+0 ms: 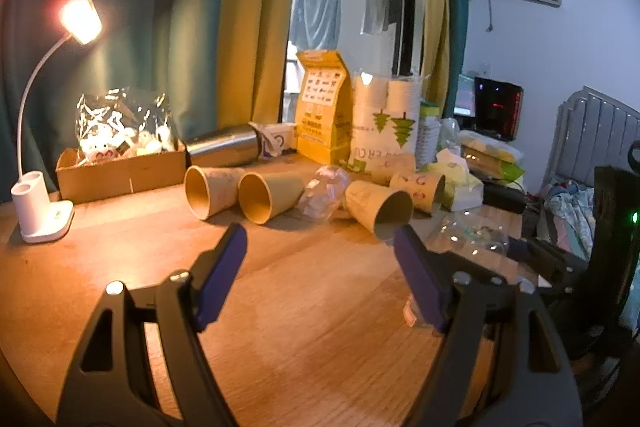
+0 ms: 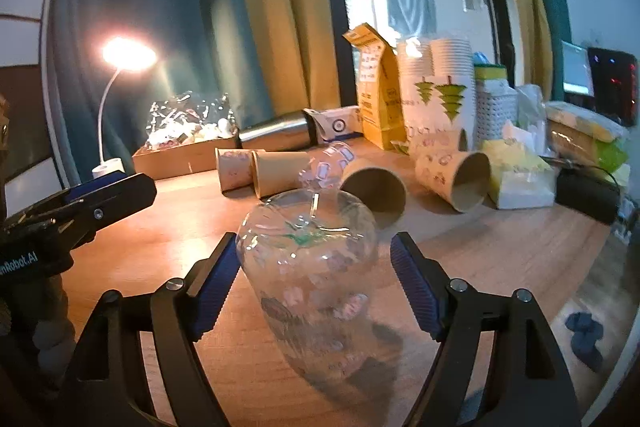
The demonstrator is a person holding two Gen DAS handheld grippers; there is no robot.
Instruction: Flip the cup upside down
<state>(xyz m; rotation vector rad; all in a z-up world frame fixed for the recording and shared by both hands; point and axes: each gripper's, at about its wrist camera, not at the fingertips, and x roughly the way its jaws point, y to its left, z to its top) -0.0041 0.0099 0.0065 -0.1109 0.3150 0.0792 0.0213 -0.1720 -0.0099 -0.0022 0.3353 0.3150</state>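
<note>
A clear plastic cup (image 2: pixel 310 267) with printed patterns lies tilted on the wooden table (image 2: pixel 500 251), its base toward me. It sits between the blue pads of my right gripper (image 2: pixel 316 247), whose jaws are open around it without pressing it. The same cup shows in the left wrist view (image 1: pixel 470 237) at the right. My left gripper (image 1: pixel 320 239) is open and empty above the table. Several paper cups lie on their sides behind, such as one (image 1: pixel 378 209) and another (image 2: pixel 374 189). A second clear cup (image 1: pixel 324 197) lies among them.
A lit white desk lamp (image 1: pixel 44 203) stands at the left. A cardboard box (image 1: pixel 120 171) with bagged items, a steel flask (image 1: pixel 224 147), a yellow bag (image 1: pixel 322 107), stacked cups in wrap (image 1: pixel 386 115) and tissues (image 1: pixel 460 183) line the back.
</note>
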